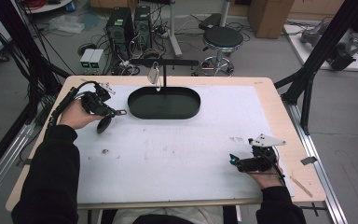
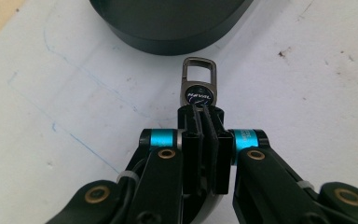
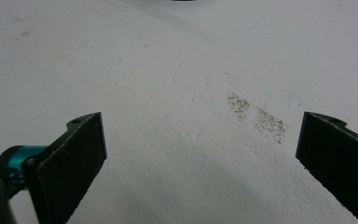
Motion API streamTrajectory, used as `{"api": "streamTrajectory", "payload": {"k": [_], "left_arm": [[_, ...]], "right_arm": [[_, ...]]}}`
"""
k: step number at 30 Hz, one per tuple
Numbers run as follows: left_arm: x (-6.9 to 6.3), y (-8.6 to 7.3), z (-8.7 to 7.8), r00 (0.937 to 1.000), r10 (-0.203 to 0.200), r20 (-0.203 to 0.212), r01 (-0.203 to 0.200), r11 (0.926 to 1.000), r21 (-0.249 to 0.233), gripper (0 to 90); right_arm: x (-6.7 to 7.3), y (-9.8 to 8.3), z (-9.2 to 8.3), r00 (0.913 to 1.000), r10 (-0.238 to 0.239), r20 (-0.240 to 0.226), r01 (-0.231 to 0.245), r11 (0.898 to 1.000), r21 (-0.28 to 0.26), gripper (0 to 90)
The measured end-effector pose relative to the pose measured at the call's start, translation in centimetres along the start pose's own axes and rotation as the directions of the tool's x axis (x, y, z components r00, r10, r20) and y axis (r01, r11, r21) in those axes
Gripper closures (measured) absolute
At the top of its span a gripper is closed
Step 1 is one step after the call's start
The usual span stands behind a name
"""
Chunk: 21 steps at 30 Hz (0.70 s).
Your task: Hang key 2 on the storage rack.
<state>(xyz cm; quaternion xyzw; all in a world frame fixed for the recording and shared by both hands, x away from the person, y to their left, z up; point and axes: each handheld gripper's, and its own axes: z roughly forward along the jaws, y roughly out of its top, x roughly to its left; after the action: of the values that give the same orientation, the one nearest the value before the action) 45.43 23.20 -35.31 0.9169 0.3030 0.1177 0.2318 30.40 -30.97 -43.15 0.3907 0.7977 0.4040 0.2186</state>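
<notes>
My left gripper (image 1: 113,112) (image 2: 201,112) is shut on a key fob (image 2: 199,86) with a grey metal clasp and a round dark badge. The clasp (image 1: 120,112) sticks out past the jaws toward the black oval tray (image 1: 164,103) (image 2: 168,28), and a dark oval part (image 1: 103,125) hangs below the jaws. The fob is held off the white table mat, just left of the tray. A black T-shaped stand (image 1: 164,63) rises from the tray's far side with a pale tag (image 1: 154,74) hanging from its bar. My right gripper (image 1: 233,161) (image 3: 200,140) rests open near the front right, nothing between its jaws.
The white mat (image 1: 177,149) covers most of the wooden table (image 1: 279,121). A faint dirty smudge (image 3: 256,114) lies ahead of the right jaws. Beyond the table's far edge stand a stool (image 1: 221,39), computer towers (image 1: 130,25) and cables on the floor.
</notes>
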Motion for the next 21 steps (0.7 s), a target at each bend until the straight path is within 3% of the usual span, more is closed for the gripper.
{"api": "streamTrajectory", "payload": {"k": [14,19,21], "left_arm": [[0.6,1.0,-2.8,0.9997,0.018,-0.015,-0.019,0.9995,-0.024,85.8],[0.8,1.7,-4.0,0.9987,0.026,-0.044,-0.027,0.9989,-0.038,85.9],[0.8,1.8,-4.6,0.998,0.022,-0.059,-0.026,0.9975,-0.066,85.9]], "right_arm": [[0.1,0.1,0.1,1.0,-0.002,0.002,0.002,1.0,0.001,0.8],[0.1,0.1,0.0,1.0,0.001,0.004,-0.001,1.0,-0.004,0.8],[0.1,0.1,0.0,1.0,-0.003,0.007,0.003,1.0,-0.003,0.8]]}}
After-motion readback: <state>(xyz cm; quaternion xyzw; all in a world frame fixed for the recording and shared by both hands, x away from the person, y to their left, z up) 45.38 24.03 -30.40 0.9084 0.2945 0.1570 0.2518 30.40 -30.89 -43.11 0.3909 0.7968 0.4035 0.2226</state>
